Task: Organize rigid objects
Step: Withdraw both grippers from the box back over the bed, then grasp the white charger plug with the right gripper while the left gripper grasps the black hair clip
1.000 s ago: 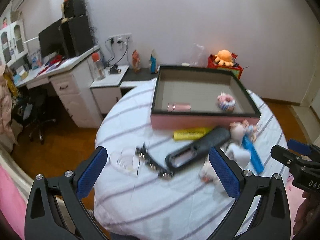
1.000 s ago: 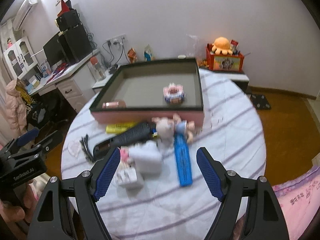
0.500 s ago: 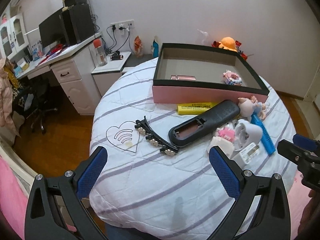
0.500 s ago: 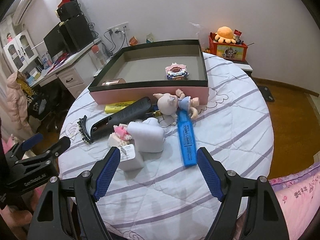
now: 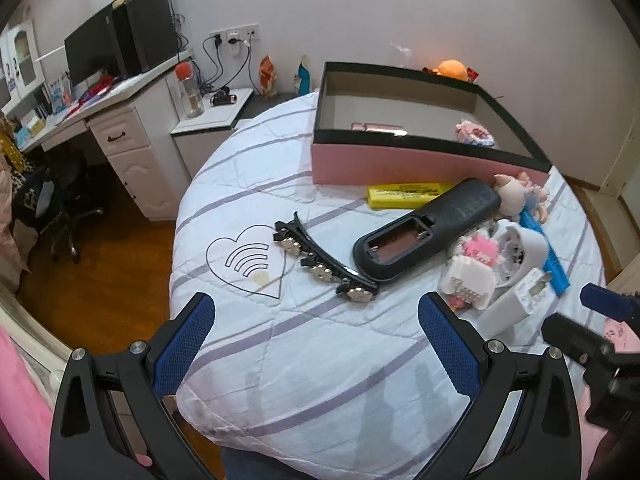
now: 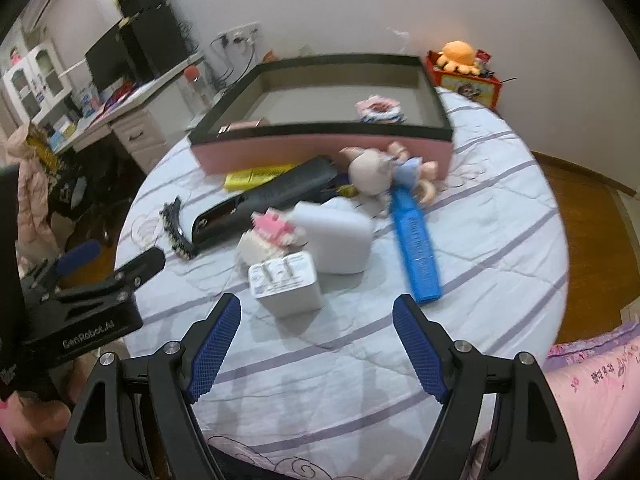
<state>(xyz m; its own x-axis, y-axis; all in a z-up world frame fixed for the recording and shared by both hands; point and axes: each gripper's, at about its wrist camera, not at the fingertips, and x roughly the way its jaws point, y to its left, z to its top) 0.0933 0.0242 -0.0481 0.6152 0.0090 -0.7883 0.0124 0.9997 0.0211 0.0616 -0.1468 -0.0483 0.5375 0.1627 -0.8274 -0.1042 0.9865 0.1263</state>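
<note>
A pink box (image 5: 400, 162) (image 6: 320, 148) with a black rim stands at the far side of the round table; a rose-gold tube (image 5: 378, 127) and a small block toy (image 6: 378, 109) lie inside. In front of it lie a black remote (image 5: 424, 232) (image 6: 264, 200), a yellow bar (image 5: 408, 191), a black hair clip (image 5: 324, 264), a pig doll (image 6: 380, 172), a blue bar (image 6: 416, 248), a white charger (image 6: 286, 284), a white case (image 6: 336, 240) and a pink-white block toy (image 6: 272, 232). My left gripper (image 5: 316, 332) is open above the cloth near the clip. My right gripper (image 6: 316, 336) is open just short of the charger.
The table wears a white cloth with purple stripes (image 5: 320, 360). A desk with a monitor (image 5: 96, 52) and a side cabinet (image 5: 212, 112) stand to the left. An orange plush on a red box (image 6: 460, 68) sits behind the table. Wooden floor lies on both sides.
Both grippers have come down and closer to the table, so the objects look larger. Both sets of jaws stayed open and nothing was touched.
</note>
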